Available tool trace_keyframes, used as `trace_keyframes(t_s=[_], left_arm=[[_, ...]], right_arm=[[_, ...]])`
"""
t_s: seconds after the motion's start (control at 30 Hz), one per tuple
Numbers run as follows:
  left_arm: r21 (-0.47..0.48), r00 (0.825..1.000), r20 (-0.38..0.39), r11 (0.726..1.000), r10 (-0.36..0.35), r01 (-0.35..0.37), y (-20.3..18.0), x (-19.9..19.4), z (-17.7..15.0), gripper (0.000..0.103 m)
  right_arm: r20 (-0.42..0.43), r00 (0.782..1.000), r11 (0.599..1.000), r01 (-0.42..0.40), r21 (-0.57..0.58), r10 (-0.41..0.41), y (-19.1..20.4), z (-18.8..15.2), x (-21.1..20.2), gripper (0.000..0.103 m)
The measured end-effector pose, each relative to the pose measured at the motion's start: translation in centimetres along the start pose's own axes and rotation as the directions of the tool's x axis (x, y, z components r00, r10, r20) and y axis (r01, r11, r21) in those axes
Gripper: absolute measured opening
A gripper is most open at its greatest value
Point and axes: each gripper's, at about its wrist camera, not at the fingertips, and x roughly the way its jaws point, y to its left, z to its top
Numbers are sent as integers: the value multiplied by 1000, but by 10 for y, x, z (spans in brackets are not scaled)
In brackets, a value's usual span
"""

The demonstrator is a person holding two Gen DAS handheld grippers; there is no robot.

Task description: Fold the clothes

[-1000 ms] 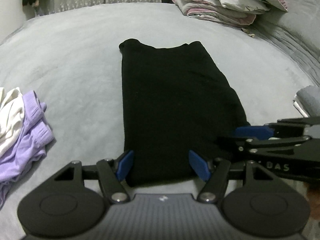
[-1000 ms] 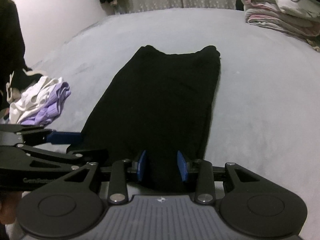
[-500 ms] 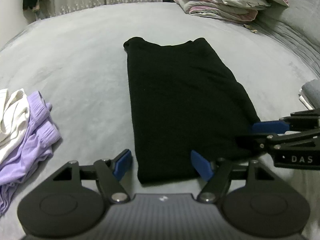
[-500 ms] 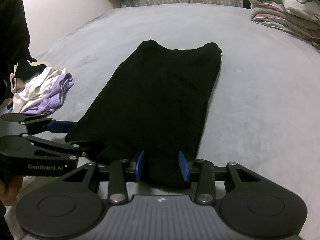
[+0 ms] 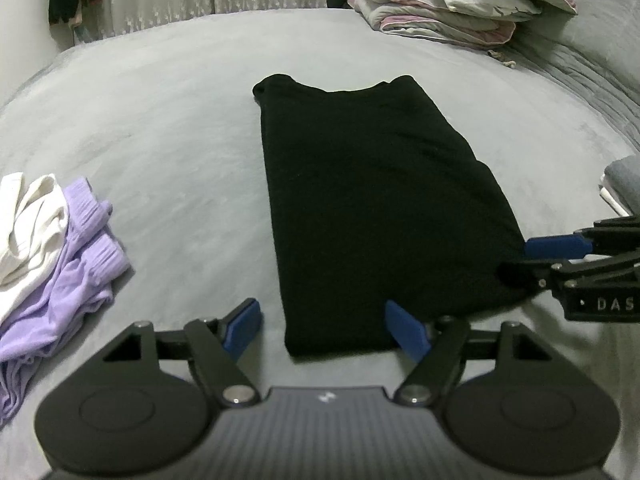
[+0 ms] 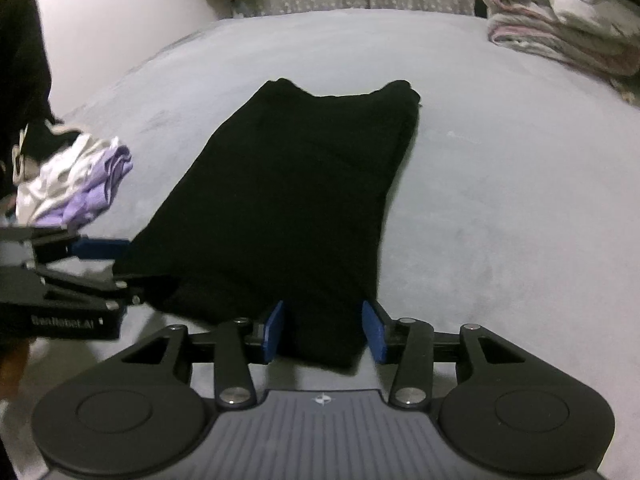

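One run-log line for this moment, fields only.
stage: fold clothes | black garment: flat on grey bed | left gripper: open at near hem | right gripper: open, straddling near corner | unfolded pile: left

Both wrist views low, forward; share black garment (image 5: 372, 208).

The left gripper (image 5: 325, 330) is black with two blue finger pads and round silver screws. Its grey middle has thin lines and a tiny white mark. The right gripper (image 6: 323, 332) looks the same — white letters "DAS" show on its side.
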Motion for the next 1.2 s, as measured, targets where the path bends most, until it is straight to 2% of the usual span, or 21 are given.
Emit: trace_keyframes(t_s=[0.17, 0.27, 0.4, 0.73, 0.9, 0.97, 1.07, 1.13, 1.2], left_arm=[[1, 1000, -5, 1000, -3, 3, 6, -2, -2, 72], [6, 1000, -3, 1000, 0, 0, 6, -4, -4, 71], [-21, 1000, -7, 1000, -2, 2, 13, -8, -5, 71], [-21, 1000, -23, 1000, 3, -3, 20, -14, -7, 62], [-128, 997, -48, 990, -62, 55, 45, -20, 6, 60], [-175, 994, -56, 981, -90, 79, 56, -22, 12, 60], [-240, 994, -39, 967, -97, 85, 77, -28, 23, 60], [-243, 996, -18, 967, -86, 79, 80, -31, 26, 60], [-215, 995, -20, 972, -96, 89, 69, -26, 27, 60]], right_arm=[[-12, 1000, 999, -15, 31, 15, -9, -1, 0, 45], [-13, 1000, 1000, -1, 6, 1, -5, -2, 1, 45], [-22, 1000, 1000, -21, 18, 21, -10, -1, -1, 45], [-33, 999, 998, 0, 56, 2, -23, 2, -6, 45], [-39, 999, 994, 12, 110, -8, -33, 4, -10, 45], [-41, 999, 992, 34, 125, -29, -37, 5, -12, 45], [-52, 991, 988, 129, 89, -125, -40, 6, -14, 47], [-60, 982, 982, 182, 49, -179, -39, 5, -14, 47], [-41, 985, 984, 169, 52, -167, -39, 7, -18, 47]])
